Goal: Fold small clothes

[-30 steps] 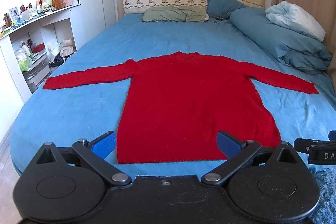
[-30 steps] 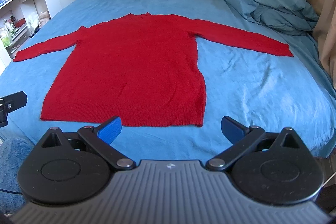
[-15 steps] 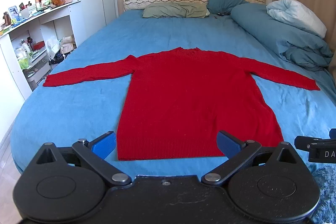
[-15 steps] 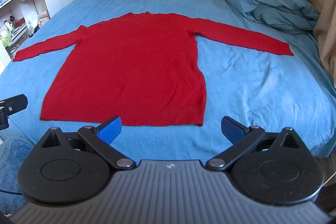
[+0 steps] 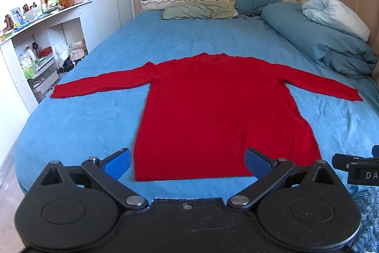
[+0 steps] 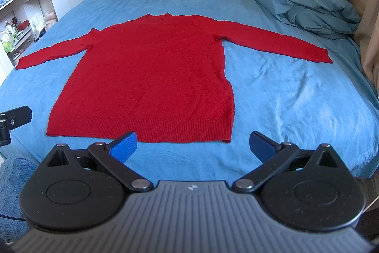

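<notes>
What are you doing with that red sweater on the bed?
A person is about to fold it. The red sweater lies flat on the blue bed, both sleeves stretched out to the sides, with no fold in it yet. The person holds a grabbing tool in each hand: the left tool and the right tool are both open, holding nothing, just short of the sweater's bottom hem.

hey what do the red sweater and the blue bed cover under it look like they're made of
Red sweater: looks like a soft knit, probably wool or acrylic; ribbed rows show along the hem and the surface is matte and slightly fuzzy.
Blue bed cover: seems a short-pile plush or fleece; its nap shows lighter and darker brushed patches.
</notes>
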A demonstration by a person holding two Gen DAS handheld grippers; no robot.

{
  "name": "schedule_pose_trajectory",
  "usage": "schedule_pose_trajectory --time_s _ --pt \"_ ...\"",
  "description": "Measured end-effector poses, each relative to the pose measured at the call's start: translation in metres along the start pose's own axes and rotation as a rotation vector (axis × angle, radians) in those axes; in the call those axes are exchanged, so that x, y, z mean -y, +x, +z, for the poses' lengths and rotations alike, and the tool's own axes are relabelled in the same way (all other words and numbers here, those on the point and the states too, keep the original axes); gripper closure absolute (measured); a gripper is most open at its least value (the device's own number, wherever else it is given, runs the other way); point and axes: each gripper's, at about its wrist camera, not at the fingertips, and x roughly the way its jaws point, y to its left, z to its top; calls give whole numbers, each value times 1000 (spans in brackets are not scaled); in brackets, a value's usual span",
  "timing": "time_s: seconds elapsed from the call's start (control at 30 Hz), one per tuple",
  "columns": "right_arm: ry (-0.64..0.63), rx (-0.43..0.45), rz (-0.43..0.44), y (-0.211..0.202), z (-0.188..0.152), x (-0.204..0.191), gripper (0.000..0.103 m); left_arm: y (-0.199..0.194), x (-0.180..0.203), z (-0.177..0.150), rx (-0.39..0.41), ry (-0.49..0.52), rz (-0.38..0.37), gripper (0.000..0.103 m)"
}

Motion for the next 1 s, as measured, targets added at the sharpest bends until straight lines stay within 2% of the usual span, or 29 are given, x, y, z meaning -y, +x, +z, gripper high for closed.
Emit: schedule_pose_trajectory --time_s 1.0 --pt "5 12 -5 -6 5 -3 0 -7 2 1 27 8 7 0"
